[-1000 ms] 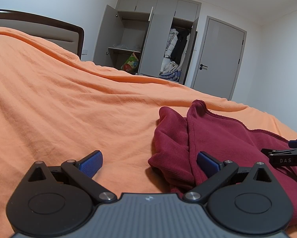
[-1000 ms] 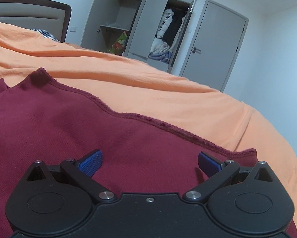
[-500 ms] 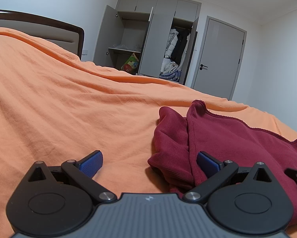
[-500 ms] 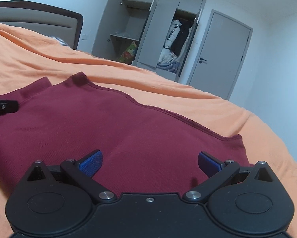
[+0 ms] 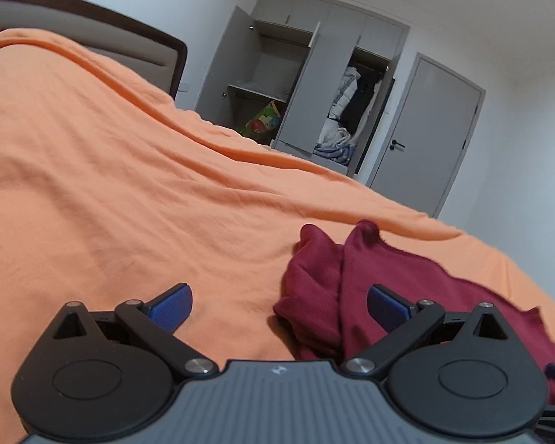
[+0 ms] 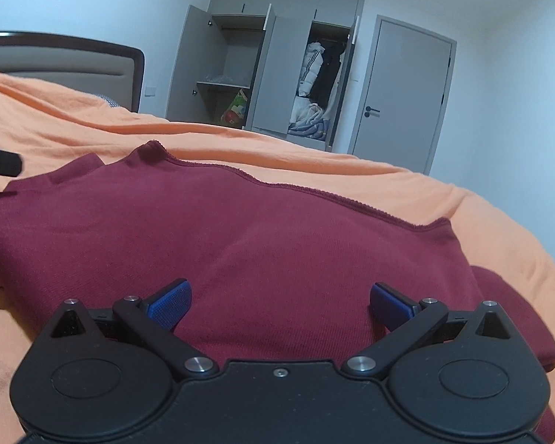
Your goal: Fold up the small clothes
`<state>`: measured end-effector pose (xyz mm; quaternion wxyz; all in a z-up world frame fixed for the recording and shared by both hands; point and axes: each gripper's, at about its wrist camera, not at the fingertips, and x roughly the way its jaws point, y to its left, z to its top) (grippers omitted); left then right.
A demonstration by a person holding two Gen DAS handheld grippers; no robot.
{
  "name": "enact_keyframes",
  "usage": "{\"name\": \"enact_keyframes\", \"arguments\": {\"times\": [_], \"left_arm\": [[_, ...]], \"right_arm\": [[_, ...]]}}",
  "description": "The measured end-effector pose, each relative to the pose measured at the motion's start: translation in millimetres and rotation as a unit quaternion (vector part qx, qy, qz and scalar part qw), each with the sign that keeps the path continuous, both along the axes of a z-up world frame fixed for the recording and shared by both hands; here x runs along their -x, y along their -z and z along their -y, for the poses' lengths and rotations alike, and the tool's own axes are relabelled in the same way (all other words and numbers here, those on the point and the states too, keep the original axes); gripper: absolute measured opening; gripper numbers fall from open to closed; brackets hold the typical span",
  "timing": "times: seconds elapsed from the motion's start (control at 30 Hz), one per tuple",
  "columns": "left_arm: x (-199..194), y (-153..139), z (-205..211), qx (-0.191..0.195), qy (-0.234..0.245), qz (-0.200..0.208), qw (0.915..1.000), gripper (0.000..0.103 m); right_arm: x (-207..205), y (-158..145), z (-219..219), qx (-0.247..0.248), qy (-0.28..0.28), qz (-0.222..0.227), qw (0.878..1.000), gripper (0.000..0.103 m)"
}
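L gripper jaws wide apart beside maroon garment on orange sheet.

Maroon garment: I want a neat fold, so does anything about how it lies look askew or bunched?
Yes. The maroon garment lies mostly flat on the orange bedspread, but its left end is bunched into rumpled folds beside the open left gripper. The far hem runs wavy. The right gripper is open, holding nothing.
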<state>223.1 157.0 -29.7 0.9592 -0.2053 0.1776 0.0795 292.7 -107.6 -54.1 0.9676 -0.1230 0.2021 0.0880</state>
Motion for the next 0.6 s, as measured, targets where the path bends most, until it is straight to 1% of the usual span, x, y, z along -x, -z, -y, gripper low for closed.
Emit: {"name": "enact_keyframes", "arguments": {"times": [0.07, 0.2, 0.4, 0.6], "left_arm": [[11.1, -3.0, 3.3, 0.012, -0.005, -0.004, 0.9999, 0.103], [26.4, -0.9, 9.8, 0.034, 0.005, -0.016, 0.9993, 0.103], [26.7, 2.4, 20.1, 0.02, 0.004, -0.036, 0.9992, 0.103], [28.0, 3.4, 31.2, 0.03, 0.005, -0.039, 0.9988, 0.103]], "right_arm": [[-2.5, 0.4, 1.5, -0.009, -0.001, -0.004, 1.0, 0.103], [-2.2, 2.0, 3.4, -0.017, -0.001, -0.003, 1.0, 0.103], [-2.0, 2.6, 3.7, -0.02, -0.002, -0.001, 1.0, 0.103], [-0.3, 3.5, 5.8, -0.025, -0.002, 0.001, 1.0, 0.103]]}}
